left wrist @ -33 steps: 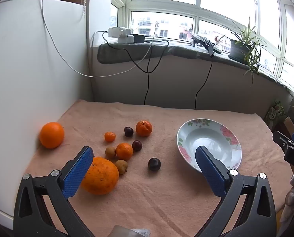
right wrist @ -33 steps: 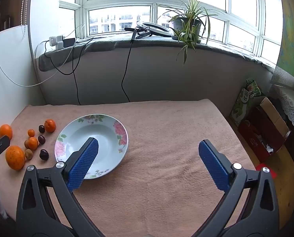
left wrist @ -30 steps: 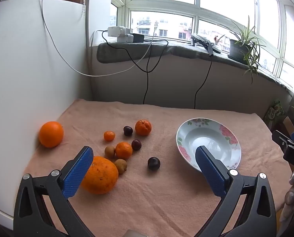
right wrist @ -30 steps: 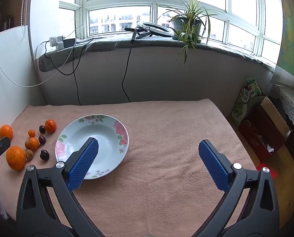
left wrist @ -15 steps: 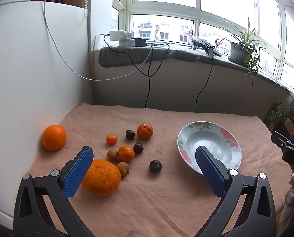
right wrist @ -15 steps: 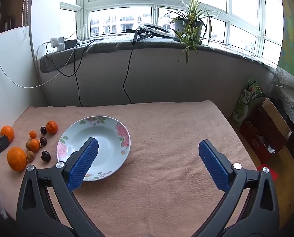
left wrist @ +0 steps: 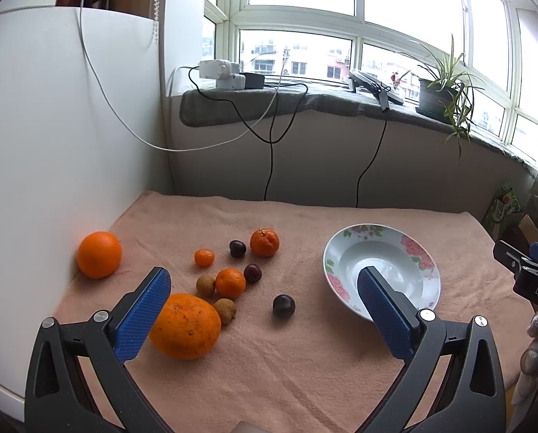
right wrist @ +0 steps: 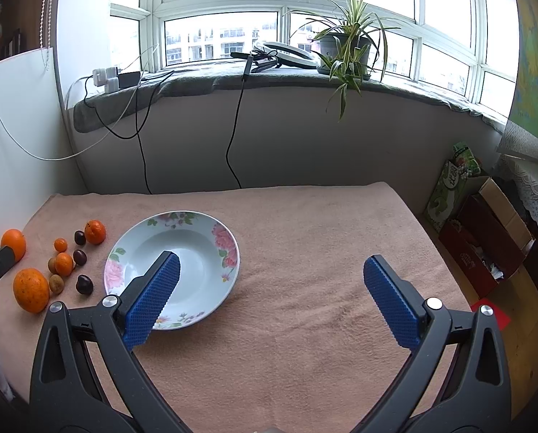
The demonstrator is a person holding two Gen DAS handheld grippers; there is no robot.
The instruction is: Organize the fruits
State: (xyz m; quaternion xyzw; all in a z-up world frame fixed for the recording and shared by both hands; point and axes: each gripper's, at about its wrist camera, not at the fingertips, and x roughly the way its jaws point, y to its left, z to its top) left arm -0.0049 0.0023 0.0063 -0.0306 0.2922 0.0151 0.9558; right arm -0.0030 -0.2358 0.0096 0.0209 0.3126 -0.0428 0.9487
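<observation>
Both tongs, left (left wrist: 265,310) and right (right wrist: 269,290), gaping empty; large orange (left wrist: 184,326) near worktop's left edge likely firm, heavy, best gripped across middle.

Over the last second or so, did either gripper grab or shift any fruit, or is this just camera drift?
Only drift: both views rose slightly, so the scene sits lower in frame. The left gripper and right gripper stayed open and empty. The fruits, including the big orange, and the floral plate kept their places on the cloth.
</observation>
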